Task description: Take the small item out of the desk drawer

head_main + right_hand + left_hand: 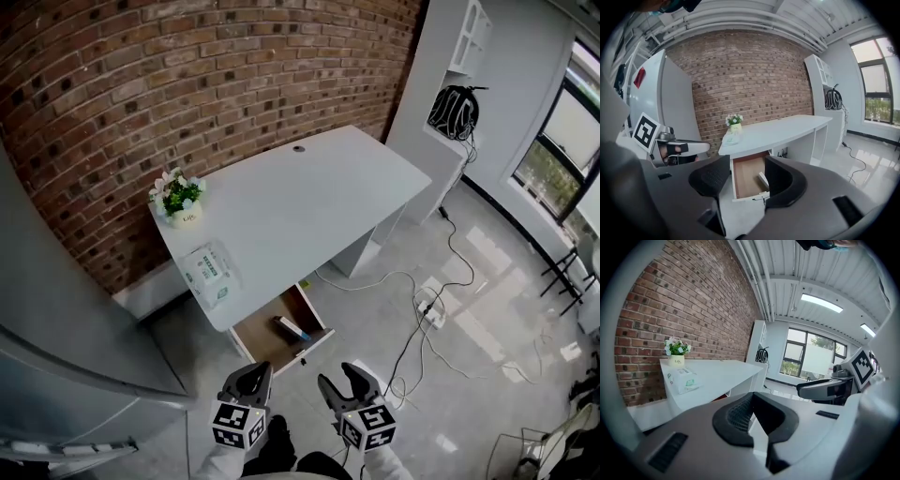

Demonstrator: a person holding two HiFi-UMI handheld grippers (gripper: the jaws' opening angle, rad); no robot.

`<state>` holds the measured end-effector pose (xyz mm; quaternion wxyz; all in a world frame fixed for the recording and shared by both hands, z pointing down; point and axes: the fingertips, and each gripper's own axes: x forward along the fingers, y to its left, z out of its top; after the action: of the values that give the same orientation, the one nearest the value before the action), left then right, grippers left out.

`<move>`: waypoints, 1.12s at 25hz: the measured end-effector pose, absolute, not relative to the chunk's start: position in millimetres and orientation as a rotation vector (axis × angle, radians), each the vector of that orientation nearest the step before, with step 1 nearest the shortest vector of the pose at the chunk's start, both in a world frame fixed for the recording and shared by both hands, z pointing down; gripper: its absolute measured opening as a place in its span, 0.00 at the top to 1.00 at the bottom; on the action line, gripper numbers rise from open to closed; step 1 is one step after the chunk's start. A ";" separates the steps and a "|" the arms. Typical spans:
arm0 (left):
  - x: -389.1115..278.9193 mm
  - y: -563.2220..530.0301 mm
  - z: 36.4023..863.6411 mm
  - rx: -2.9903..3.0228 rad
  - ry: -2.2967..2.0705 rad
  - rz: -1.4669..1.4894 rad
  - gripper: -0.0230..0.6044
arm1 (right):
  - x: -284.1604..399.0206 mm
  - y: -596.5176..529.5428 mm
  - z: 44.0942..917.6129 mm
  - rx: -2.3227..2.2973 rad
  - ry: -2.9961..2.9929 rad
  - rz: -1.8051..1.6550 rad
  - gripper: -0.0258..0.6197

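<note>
Small item point(292, 328) lies in the open drawer point(258, 340); left gripper point(250, 376) and right gripper point(339, 380) jaws apart, empty.

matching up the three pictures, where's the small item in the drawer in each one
Head view: small item lies in the open drawer, bottom centre.
Left gripper view: not in it.
Right gripper view: small item in the drawer, lower centre.
Shared landmark: flower pot on the desk.

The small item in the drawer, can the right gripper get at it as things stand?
Probably yes, after closing the gap. The drawer stands open, the small item lies uncovered inside, and the right gripper, jaws apart and empty, faces it with nothing between.
</note>
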<state>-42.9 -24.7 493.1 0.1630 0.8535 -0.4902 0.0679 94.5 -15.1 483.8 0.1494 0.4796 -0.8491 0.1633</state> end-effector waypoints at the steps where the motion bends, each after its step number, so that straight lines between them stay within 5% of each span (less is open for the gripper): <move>1: -43.8 -30.0 494.7 2.431 -1.396 0.195 0.94 | 93.0 -20.1 485.6 1.374 -2.437 0.478 0.56; 28: -45.7 -124.8 548.9 2.275 -1.470 0.250 0.94 | 51.7 -148.6 573.8 0.977 -2.425 0.513 0.58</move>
<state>-45.7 -124.8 548.9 0.2092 0.8178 -0.5285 0.0898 51.7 -148.6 573.8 0.2363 0.3561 -0.8845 0.1872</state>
